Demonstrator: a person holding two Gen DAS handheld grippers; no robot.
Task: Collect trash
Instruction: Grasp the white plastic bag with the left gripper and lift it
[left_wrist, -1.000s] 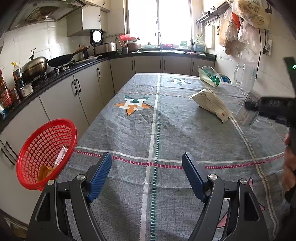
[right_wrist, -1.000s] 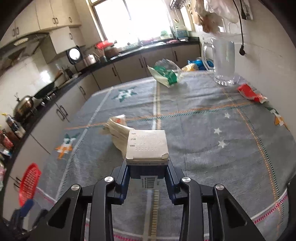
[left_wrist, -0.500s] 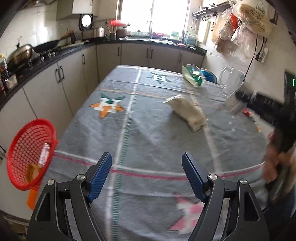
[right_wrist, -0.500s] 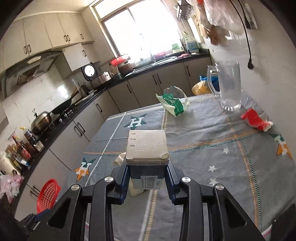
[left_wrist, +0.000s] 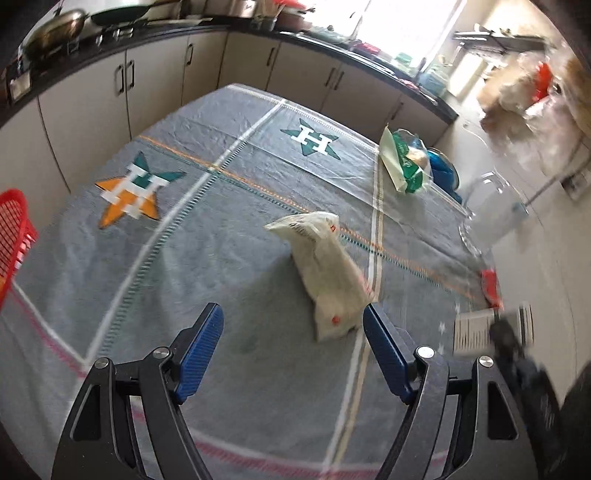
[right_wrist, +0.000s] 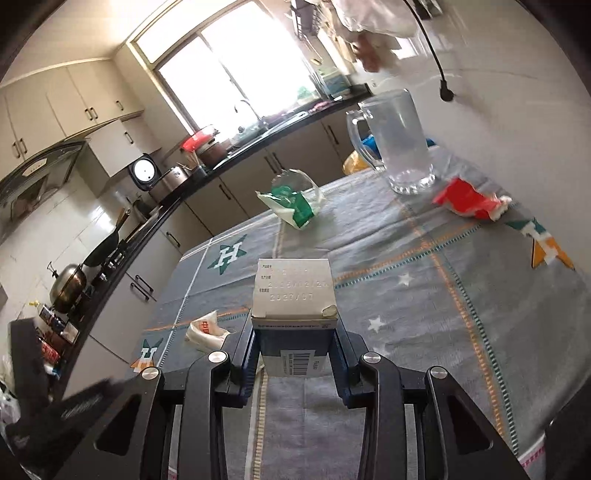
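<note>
Long bench under a grey cloth with star emblems (left_wrist: 207, 236), filling both views, kitchen cabinets beyond. Clear glass jug (right_wrist: 397, 147) upright at the far right edge. Red plastic mesh basket (left_wrist: 11, 236) hanging just off the bench's left edge, only a sliver in view.

Left gripper (left_wrist: 293, 350) pitched steeply down over the cloth, blue-padded fingers (left_wrist: 199, 347) spread wide, nothing between them. Right gripper (right_wrist: 295, 350) tilted gently downward, fingers (right_wrist: 247, 354) clamped on the sides of a small grey-and-blue cardboard box with a barcode (right_wrist: 293, 299), carried above the bench, clear of the cloth.

Compared with a second back: left gripper swung rightward and rolled, the basket slid from full view to the frame's edge, the white bag now just ahead of the right finger instead of far off. Right gripper lifted its aim, the window and upper cabinets now larger in its view, the box held the same way.

Trash on the bench, counted: one crumpled white plastic bag with red print (left_wrist: 328, 273) near the middle; one green-and-white torn packet (right_wrist: 291, 205) farther back; one red crumpled wrapper (right_wrist: 469, 199) beside the jug; one box in the right fingers. One jug, one basket, two grippers.
</note>
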